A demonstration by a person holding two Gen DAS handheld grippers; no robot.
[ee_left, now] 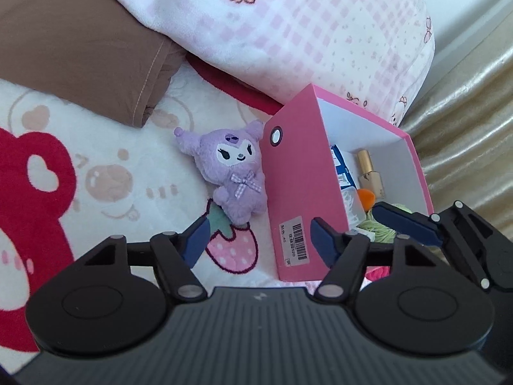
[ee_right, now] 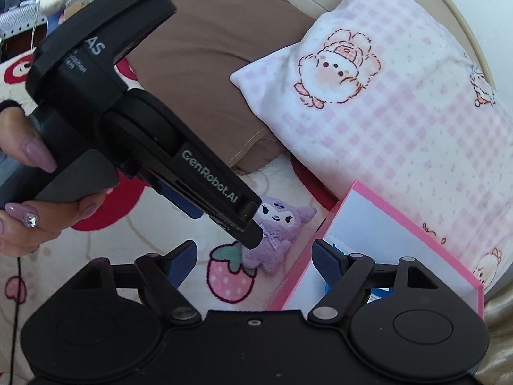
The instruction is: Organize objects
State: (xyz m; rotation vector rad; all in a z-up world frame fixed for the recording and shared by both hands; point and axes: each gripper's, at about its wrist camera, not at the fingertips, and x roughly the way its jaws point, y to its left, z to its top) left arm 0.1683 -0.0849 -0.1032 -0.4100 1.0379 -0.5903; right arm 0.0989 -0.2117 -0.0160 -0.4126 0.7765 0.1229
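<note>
So my pink box [ee_left: 304, 192] holds some things; the purple plush [ee_left: 235, 173] waits beside it on the blanket [ee_left: 96, 166]; my left gripper [ee_left: 259, 240] and right gripper [ee_right: 253, 264] both gape, holding nothing.

A patterned bed [ee_left: 105, 166] carries a purple plush [ee_left: 232, 173], a pink box [ee_left: 301, 192] right of it, a far pillow [ee_left: 304, 25] and brown bedding [ee_left: 80, 48].

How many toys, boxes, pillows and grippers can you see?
Plush toys: 1, the purple plush lying beside the box.
Boxes: 1, the pink box.
Pillows: 2, the pink checked pillow and the brown pillow.
Grippers: 2, the left gripper and the right gripper, both open.
Total: 6.
</note>
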